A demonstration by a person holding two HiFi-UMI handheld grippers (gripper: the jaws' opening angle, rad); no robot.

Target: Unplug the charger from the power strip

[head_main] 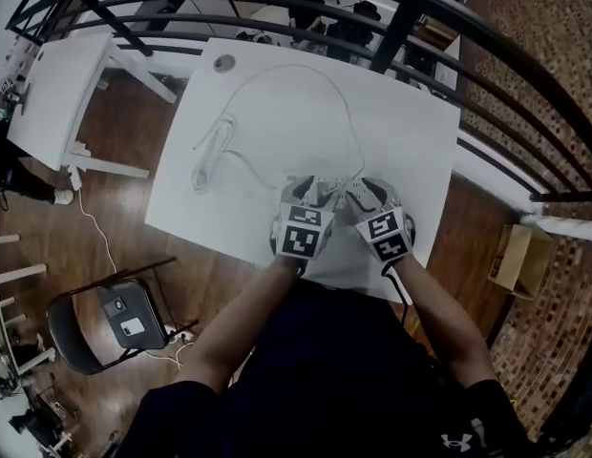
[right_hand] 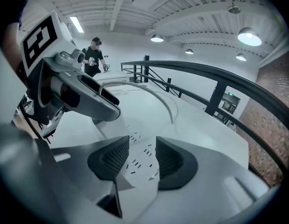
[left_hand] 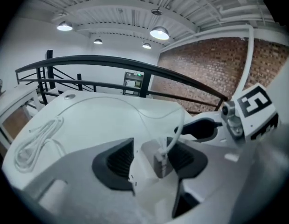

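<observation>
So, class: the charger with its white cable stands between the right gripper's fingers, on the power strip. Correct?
No. The charger with its white cable stands between the left gripper's fingers, on the power strip; the left gripper view shows it.

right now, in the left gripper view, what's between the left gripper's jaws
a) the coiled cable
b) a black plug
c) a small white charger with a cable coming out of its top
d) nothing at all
c: the left gripper view shows a small white charger standing between the two dark pads of the left gripper, with its white cable curving up and away from it.
</observation>
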